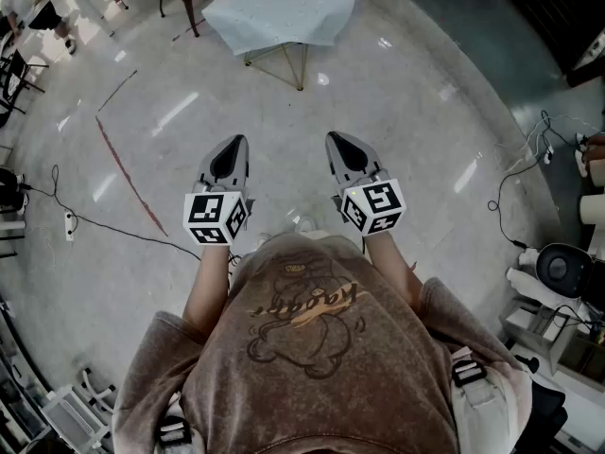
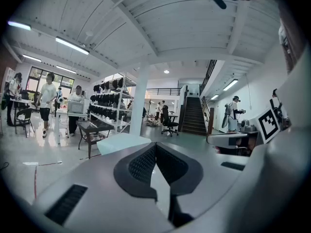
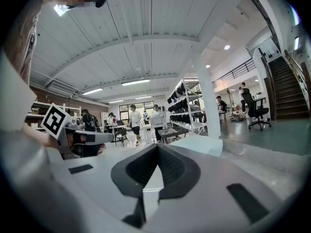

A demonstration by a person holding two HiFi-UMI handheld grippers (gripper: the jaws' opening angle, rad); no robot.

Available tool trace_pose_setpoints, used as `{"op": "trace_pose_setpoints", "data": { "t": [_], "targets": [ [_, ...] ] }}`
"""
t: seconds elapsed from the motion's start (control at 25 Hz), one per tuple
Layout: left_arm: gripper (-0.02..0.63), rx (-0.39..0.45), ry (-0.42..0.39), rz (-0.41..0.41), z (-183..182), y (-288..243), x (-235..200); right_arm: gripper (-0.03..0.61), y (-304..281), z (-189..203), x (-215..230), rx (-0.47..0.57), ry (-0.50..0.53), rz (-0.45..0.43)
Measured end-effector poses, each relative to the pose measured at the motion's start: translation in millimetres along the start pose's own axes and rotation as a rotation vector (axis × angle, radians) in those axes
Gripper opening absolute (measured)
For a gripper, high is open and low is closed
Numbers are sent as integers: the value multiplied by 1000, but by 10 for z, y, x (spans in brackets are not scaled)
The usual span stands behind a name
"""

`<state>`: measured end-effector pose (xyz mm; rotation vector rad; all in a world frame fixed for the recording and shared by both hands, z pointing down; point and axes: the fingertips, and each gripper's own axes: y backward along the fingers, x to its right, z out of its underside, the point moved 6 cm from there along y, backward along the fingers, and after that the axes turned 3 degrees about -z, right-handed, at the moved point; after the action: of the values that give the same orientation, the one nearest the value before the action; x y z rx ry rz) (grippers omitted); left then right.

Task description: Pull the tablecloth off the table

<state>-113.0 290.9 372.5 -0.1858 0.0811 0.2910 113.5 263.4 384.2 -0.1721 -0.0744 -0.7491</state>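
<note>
The left tool (image 1: 234, 148) and the right tool (image 1: 340, 145) are held side by side in front of the person, above the glossy floor (image 1: 406, 112). Both are aimed toward the small counter (image 1: 302, 69) at the top of the head view. That counter is covered by the pale tablecloth (image 1: 284, 8), whose edges hang down over thin gold legs. The tablecloth is untouched and lies well apart from both tools. A marker cube (image 1: 216, 218) is seen at the back of the left tool, and another (image 1: 374, 206) at the back of the right one.

In the left gripper view, the left tool (image 2: 155, 147) is shown with its jaws pressed together at the tips, and nothing is pinched between them. The tablecloth (image 2: 121, 142) is seen beyond the tips, slightly to the left, with a dark side table (image 2: 92, 127) behind it and a staircase (image 2: 193, 115) further back.

In the right gripper view, the right tool (image 3: 156, 148) is likewise closed on nothing, its ridged pads meeting at the tip. The tablecloth (image 3: 204, 143) is seen ahead and to the right of the tips. A thin cable (image 1: 104, 223) is laid across the floor at the left of the head view.
</note>
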Motion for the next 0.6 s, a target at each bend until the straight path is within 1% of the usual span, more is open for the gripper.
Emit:
{"op": "trace_pose_setpoints", "data": {
  "t": [0.28, 0.44, 0.6],
  "targets": [
    [18, 1, -8, -20, 95, -179, 93, 3, 2, 113, 262, 11, -30, -33],
    [18, -7, -7, -42, 127, -289, 72, 3, -78, 221, 417, -32, -33, -45],
    [18, -3, 7, -67, 103, -404, -10, 5, -209, 236, 497, -54, -37, -67]
  ]
}}
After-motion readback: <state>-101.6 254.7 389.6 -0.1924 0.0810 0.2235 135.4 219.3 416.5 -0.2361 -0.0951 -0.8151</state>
